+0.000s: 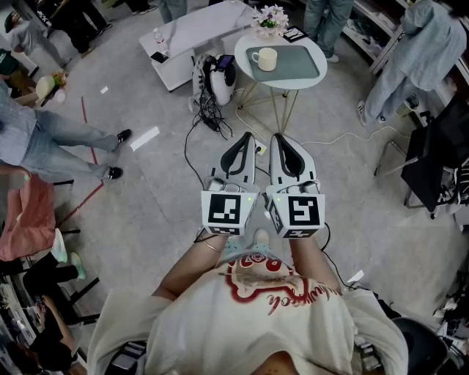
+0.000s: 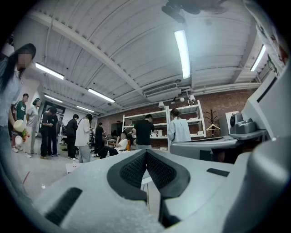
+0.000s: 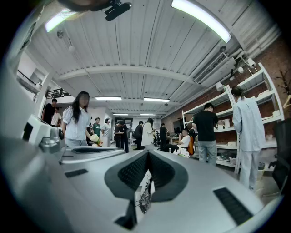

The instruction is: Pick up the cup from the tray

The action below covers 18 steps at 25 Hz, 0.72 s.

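The left tongs (image 1: 244, 139) and the right tongs (image 1: 282, 140) are held side by side, level and close together, each with its marker cube toward the person. In the left gripper view, the left tongs (image 2: 146, 154) are narrow, the pad tips meeting with nothing between them. The right gripper view shows the right tongs (image 3: 148, 154) the same way, tips together and empty.

On the grey floor just beyond the left tongs lies a tangle of dark cables (image 1: 209, 113). Well ahead of both tongs, roughly in line with the gap between them, stands a round white desk (image 1: 316, 50) on thin legs. On it lies a grey-green tray (image 1: 297, 69), and the cream cup (image 1: 265, 58) stands upright on the tray's end nearer the left tongs' side, well apart from both tongs. A bunch of pale flowers (image 1: 270, 20) sits at the desk's far edge. People stand around the room.
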Each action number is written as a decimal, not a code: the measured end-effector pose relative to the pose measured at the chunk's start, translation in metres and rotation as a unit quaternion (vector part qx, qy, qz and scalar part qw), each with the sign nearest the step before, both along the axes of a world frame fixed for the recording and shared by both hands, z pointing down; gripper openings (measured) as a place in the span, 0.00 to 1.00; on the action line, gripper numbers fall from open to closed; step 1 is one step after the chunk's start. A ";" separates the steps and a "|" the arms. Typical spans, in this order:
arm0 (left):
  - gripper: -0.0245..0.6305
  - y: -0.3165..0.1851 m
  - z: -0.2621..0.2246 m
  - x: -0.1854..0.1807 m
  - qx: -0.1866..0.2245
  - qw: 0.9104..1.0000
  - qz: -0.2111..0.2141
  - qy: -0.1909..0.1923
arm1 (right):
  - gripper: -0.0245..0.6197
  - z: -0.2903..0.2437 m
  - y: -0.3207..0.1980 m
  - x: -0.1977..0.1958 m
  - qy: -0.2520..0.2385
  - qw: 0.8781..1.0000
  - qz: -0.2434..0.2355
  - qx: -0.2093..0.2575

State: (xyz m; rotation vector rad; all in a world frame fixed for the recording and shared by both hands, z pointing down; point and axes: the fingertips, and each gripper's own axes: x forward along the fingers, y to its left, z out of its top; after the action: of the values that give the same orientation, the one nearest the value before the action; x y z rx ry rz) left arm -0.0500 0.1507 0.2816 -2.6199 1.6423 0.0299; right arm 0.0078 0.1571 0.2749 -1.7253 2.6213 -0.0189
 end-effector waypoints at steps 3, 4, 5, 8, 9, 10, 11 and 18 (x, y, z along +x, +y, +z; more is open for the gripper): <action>0.05 0.000 0.000 0.002 0.000 1.000 0.001 0.000 | 0.07 0.000 0.000 0.001 -0.001 1.000 0.002 0.000; 0.05 0.001 0.000 0.002 0.000 1.000 0.001 0.000 | 0.07 0.000 0.001 0.001 -0.001 1.000 0.002 0.000; 0.05 0.001 0.000 0.003 0.000 1.000 0.001 0.000 | 0.07 0.000 0.002 0.002 -0.001 1.000 0.002 0.000; 0.05 0.002 -0.002 0.003 0.001 1.000 0.000 0.000 | 0.07 -0.002 0.003 0.002 0.000 1.000 0.003 0.001; 0.05 0.002 -0.002 0.002 0.001 1.000 0.000 0.000 | 0.07 -0.003 0.003 0.002 0.001 1.000 0.003 0.002; 0.05 0.002 -0.002 0.002 0.002 1.000 -0.001 0.000 | 0.07 -0.003 0.003 0.002 0.002 1.000 0.003 0.002; 0.05 0.002 -0.002 0.002 0.002 1.000 -0.001 0.000 | 0.07 -0.003 0.003 0.002 0.003 1.000 0.003 0.003; 0.05 0.002 -0.004 0.007 0.006 1.000 -0.001 -0.001 | 0.07 -0.008 0.004 0.006 -0.006 1.000 0.003 0.017</action>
State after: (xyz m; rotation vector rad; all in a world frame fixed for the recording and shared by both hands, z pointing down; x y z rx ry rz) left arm -0.0429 0.1526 0.2779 -2.6086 1.6396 0.0356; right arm 0.0139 0.1608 0.2669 -1.7179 2.5919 0.0171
